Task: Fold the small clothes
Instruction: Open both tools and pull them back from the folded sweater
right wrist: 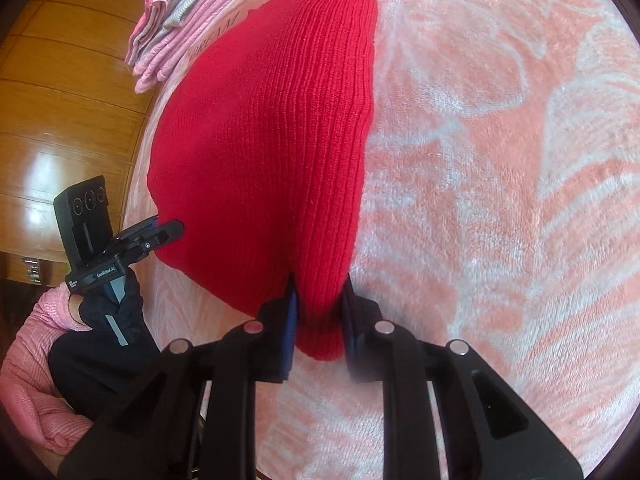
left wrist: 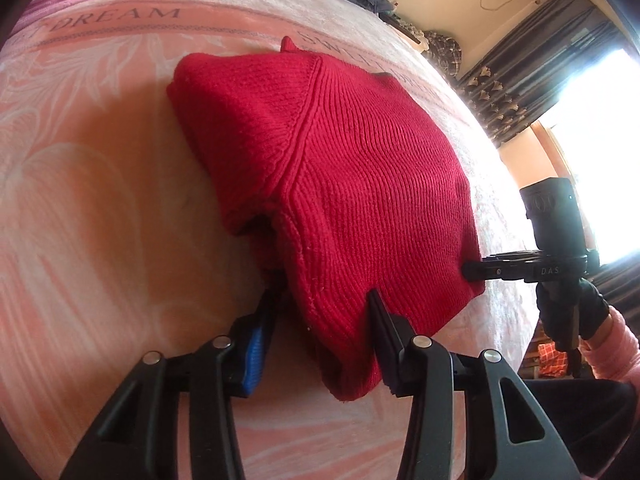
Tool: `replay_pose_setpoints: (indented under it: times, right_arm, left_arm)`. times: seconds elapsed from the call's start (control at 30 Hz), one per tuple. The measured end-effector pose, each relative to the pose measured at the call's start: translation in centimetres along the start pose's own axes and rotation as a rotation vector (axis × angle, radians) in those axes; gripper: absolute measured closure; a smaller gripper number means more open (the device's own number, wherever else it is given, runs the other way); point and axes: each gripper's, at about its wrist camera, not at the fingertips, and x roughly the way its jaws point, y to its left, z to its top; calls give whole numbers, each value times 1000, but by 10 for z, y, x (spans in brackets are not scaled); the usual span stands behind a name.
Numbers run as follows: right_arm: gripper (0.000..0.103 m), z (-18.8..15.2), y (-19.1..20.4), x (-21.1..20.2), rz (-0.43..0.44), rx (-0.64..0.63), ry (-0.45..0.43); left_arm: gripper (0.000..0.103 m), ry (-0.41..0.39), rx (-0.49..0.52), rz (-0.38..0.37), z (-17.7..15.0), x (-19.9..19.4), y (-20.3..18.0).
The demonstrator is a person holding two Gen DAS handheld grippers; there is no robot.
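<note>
The near hem of the red sweater (right wrist: 264,152) is pinched at 2 corners. The right hand-held gripper (right wrist: 318,300) is clamped narrow on the corner nearest its camera; the left hand-held gripper (left wrist: 320,300) has its jaws set around the other corner, 1 finger (left wrist: 384,320) on top, the other under the knit. The sweater lies partly folded on the bed (right wrist: 500,200), its far end resting flat. For a clean fold, both corners are best lifted together, level and taut, and carried toward the far edge. Beyond, a pile (right wrist: 180,20) of folded clothes sits by the bed's far edge.
</note>
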Motion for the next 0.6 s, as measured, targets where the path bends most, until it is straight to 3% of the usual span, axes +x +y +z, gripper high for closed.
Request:
replay_pose_setpoints:
  times: [0.13,0.27,0.37,0.5,0.6]
  right_arm:
    - [82,2,9,-7,-18,-14,-14]
    - [64,-5,31,-40,-136,-92,-107]
    - [45,-15,57,-69,-212,-151,-194]
    - [31,-33,93,-101,-276,-181,-290]
    - [24,-49,122,-128,-307,-209,-391]
  left_arm:
    - [57,21,-19,-7,4,-2,-4]
    - [57,2,-31,36,14,-25,-10]
    - [44,-53,-2,95,16,-55,-28]
    - [27,-162,23,139,14,-102,-57]
    - [21,-224,59,181,9,-137,-85]
